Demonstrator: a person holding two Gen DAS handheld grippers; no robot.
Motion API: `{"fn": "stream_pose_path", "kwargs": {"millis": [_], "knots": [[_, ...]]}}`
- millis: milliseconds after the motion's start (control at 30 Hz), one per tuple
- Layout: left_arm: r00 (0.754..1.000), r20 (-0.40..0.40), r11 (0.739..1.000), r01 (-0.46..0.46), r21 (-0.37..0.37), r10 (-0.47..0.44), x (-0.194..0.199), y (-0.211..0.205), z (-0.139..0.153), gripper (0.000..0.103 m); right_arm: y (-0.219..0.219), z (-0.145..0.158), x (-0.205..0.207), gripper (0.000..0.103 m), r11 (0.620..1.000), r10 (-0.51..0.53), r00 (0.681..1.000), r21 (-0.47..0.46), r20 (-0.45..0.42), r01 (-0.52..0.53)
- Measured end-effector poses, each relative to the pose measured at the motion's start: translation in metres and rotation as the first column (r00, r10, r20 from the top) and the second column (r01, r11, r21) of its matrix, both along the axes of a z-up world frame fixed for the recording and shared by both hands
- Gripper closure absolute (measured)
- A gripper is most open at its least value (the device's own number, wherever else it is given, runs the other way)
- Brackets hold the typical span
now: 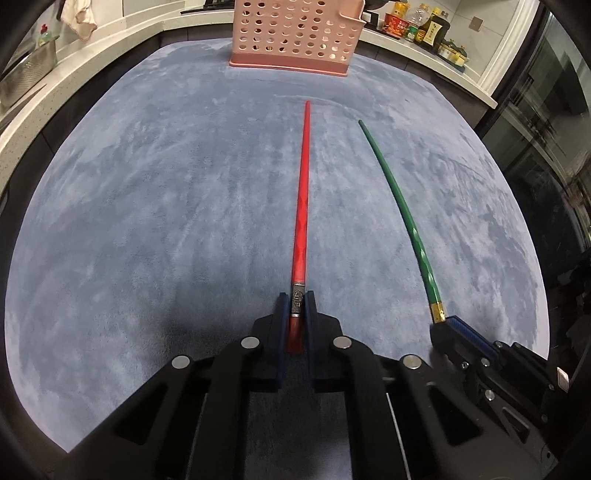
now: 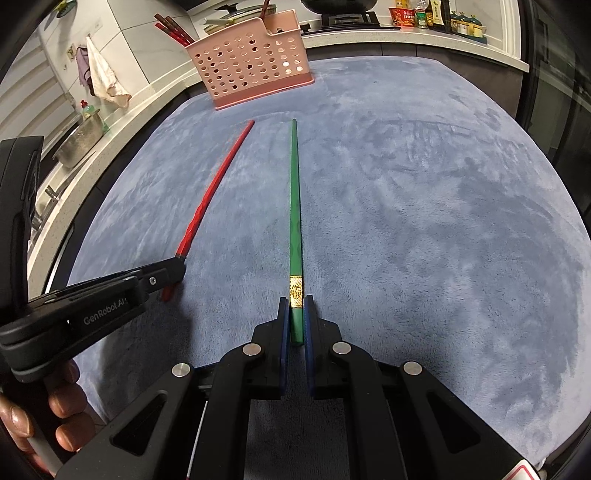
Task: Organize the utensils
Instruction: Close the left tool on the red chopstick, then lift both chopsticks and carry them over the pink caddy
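Observation:
My left gripper (image 1: 296, 299) is shut on the thick end of a red chopstick (image 1: 303, 206), which points ahead toward a pink perforated utensil basket (image 1: 295, 37). My right gripper (image 2: 295, 304) is shut on the thick end of a green chopstick (image 2: 294, 206) with a gold band, also pointing toward the basket (image 2: 255, 66). Both chopsticks run just over the blue-grey cloth (image 1: 147, 221). The right gripper shows in the left wrist view (image 1: 448, 325) with the green chopstick (image 1: 399, 206). The left gripper shows in the right wrist view (image 2: 173, 271) with the red chopstick (image 2: 210, 192).
The basket holds several utensils, among them dark red chopsticks (image 2: 173, 29). A white counter runs around the cloth, with a metal pot (image 2: 79, 142) at the left, a hanging rag (image 2: 105, 79), and bottles and jars (image 1: 421, 27) at the back right. A dark glass cabinet (image 1: 546, 129) stands on the right.

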State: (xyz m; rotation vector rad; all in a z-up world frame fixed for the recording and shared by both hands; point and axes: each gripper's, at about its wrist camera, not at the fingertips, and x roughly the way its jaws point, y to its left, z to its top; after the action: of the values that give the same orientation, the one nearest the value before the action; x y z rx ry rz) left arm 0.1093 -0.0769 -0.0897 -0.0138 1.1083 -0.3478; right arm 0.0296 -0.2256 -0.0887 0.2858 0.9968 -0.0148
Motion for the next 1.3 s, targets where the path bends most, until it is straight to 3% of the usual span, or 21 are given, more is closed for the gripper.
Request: {"fn": "stream_pose_path", "kwargs": {"millis": [233,633,1000,1300], "knots": [[1.000,0.003,1.000,-0.016,-0.008,0.016,-0.002,0.009,0.015,0.095,0.002,0.015,-0.003,0.096,1.000,0.005,1.000,0.004,0.026,-0.005],[0.988,0.131,0.996,-0.070,-0.048,0.076,0.002,0.030,0.089,0.096,-0.008,0.084,0.008,0.096,1.000,-0.021,0.988,0.014,0.152,0.019],[0.952,0.273,0.989,-0.123,-0.081,0.141,0.040,0.049,0.159,0.096,-0.026,0.169,0.043,0.096,0.999,-0.032,0.944,0.001,0.328,0.034],[0.932,0.334,0.990,-0.123,-0.072,0.140,0.071,0.049,0.200,0.096,-0.036,0.209,0.076,0.096,0.999,-0.041,0.913,0.032,0.405,0.031]]}}
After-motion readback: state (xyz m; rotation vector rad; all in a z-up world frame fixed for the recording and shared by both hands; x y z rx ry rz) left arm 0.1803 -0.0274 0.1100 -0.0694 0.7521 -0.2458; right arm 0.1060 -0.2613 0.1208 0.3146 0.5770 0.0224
